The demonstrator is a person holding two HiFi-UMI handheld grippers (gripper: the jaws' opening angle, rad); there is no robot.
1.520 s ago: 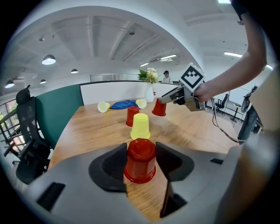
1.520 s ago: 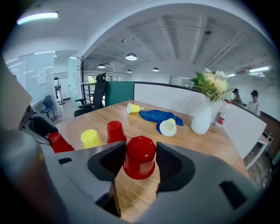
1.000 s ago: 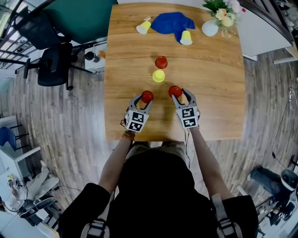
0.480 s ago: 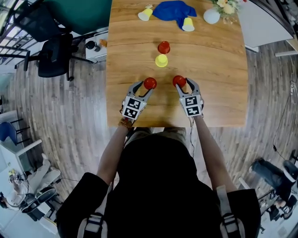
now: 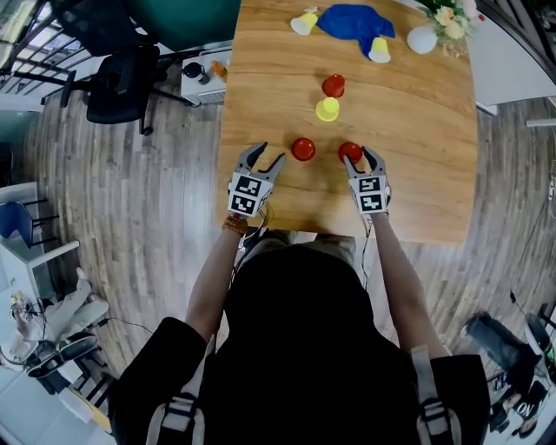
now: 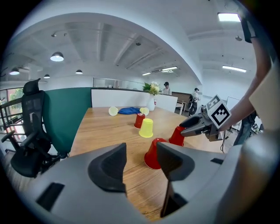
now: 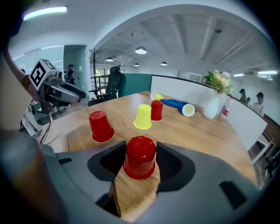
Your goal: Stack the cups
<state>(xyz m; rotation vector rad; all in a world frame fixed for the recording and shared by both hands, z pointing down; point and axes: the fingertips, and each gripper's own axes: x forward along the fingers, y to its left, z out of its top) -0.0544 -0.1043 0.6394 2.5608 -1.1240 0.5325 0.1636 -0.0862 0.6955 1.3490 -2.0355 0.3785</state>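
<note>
Two red cups stand upside down near the table's front edge. One red cup point(image 5: 303, 149) point(image 6: 152, 154) stands free; my left gripper point(image 5: 258, 156) point(image 6: 141, 151) is open just to its left, with nothing between its fingers. My right gripper point(image 5: 351, 156) point(image 7: 141, 153) is shut on the other red cup point(image 5: 350, 152) point(image 7: 140, 157), whose rim rests on the wood. Farther back an upside-down yellow cup point(image 5: 327, 109) point(image 7: 143, 117) and a third red cup point(image 5: 334, 85) point(image 7: 156, 110) stand close together.
Two yellow cups point(image 5: 304, 23) point(image 5: 379, 50) lie on their sides beside a blue cloth point(image 5: 354, 19) at the far end of the wooden table point(image 5: 417, 156). A white vase point(image 5: 422, 39) with flowers stands at the far right. A black office chair point(image 5: 122, 83) is left of the table.
The left gripper has let go of its red cup and drawn off to the left, leaving the cup standing. The right gripper has come down a little with its cup.
</note>
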